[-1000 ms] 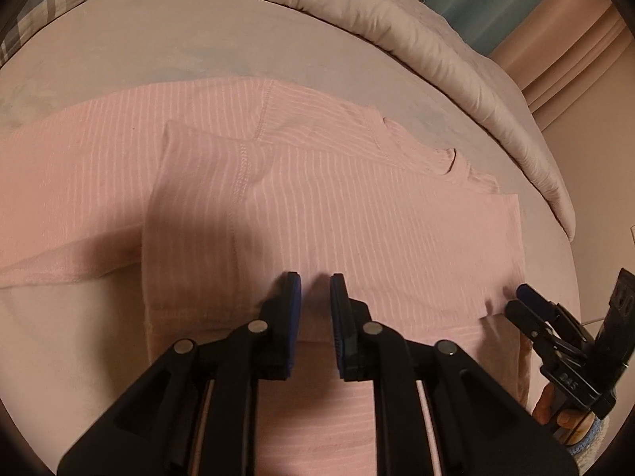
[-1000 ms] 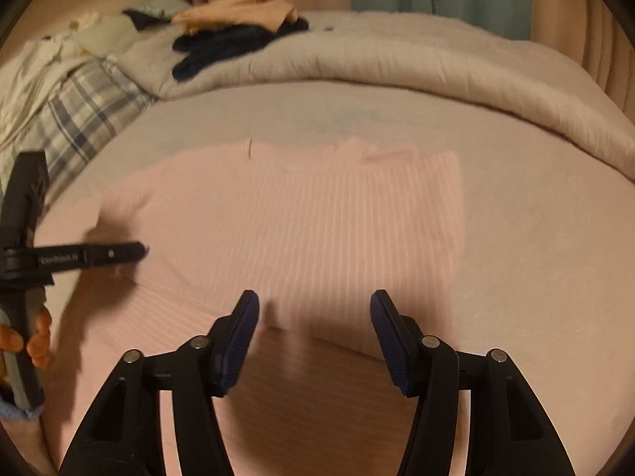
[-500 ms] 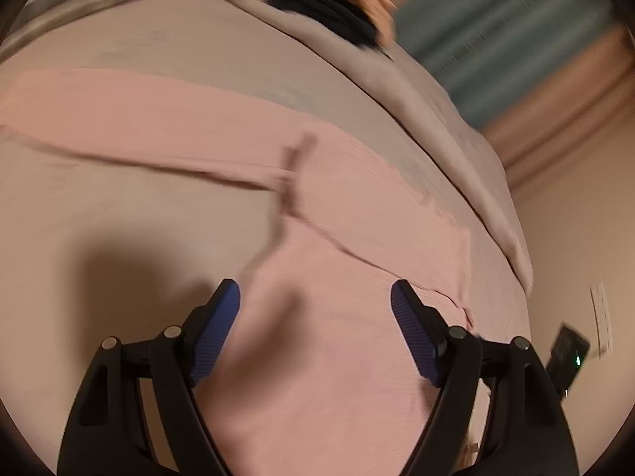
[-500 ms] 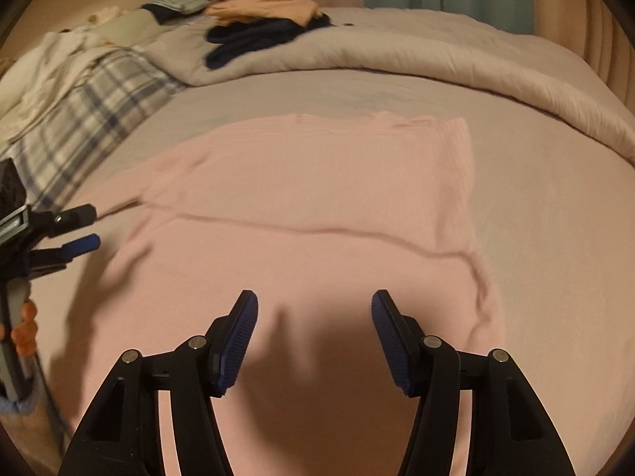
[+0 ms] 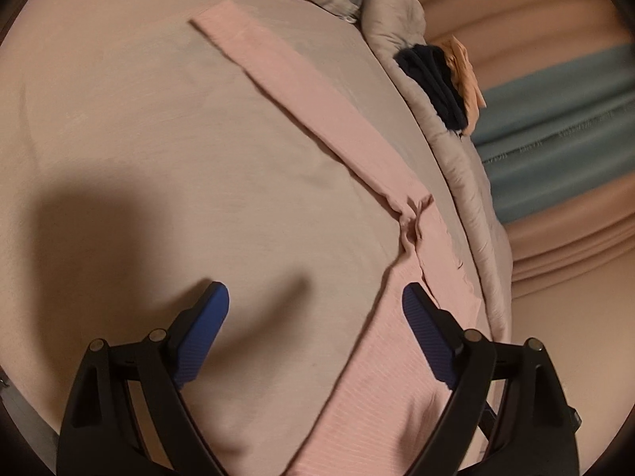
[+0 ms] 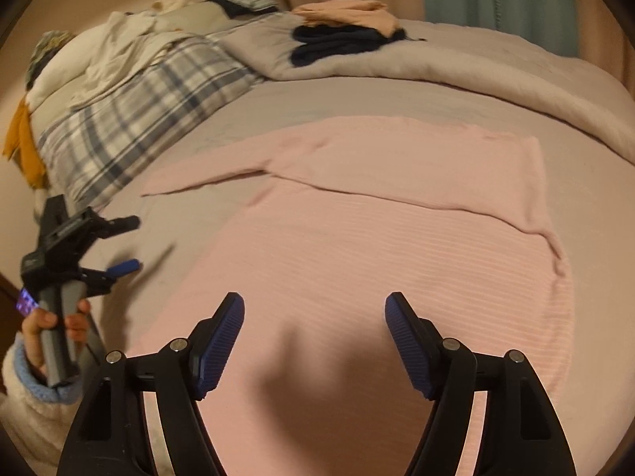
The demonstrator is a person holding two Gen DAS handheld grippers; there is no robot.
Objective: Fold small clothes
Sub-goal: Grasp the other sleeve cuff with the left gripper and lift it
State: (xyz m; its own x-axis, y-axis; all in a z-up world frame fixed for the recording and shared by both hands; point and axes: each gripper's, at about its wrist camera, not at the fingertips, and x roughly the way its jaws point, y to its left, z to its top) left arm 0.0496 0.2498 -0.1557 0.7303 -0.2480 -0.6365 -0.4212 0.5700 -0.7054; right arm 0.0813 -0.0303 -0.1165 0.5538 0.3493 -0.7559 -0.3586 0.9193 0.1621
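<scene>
A pink ribbed long-sleeved top (image 6: pixel 377 246) lies flat on the grey bed sheet (image 6: pixel 595 206). Its right sleeve is folded across the chest. Its left sleeve (image 5: pixel 305 99) stretches out straight over the sheet. My left gripper (image 5: pixel 315 309) is open and empty, above the bare sheet beside the top's left edge; it also shows in the right wrist view (image 6: pixel 127 244). My right gripper (image 6: pixel 313 317) is open and empty, above the lower body of the top.
A rolled grey duvet (image 6: pixel 456 63) runs along the far side with dark blue (image 6: pixel 337 41) and peach (image 6: pixel 349 12) clothes on it. A plaid pillow (image 6: pixel 131 119) and white laundry (image 6: pixel 119 47) lie at the head end. Curtains (image 5: pixel 555 119) hang behind.
My left gripper opened, letting go of the top, and swung left, off the body and over the bare sheet. The top now lies flatter with its left sleeve stretched out. My right gripper stayed open.
</scene>
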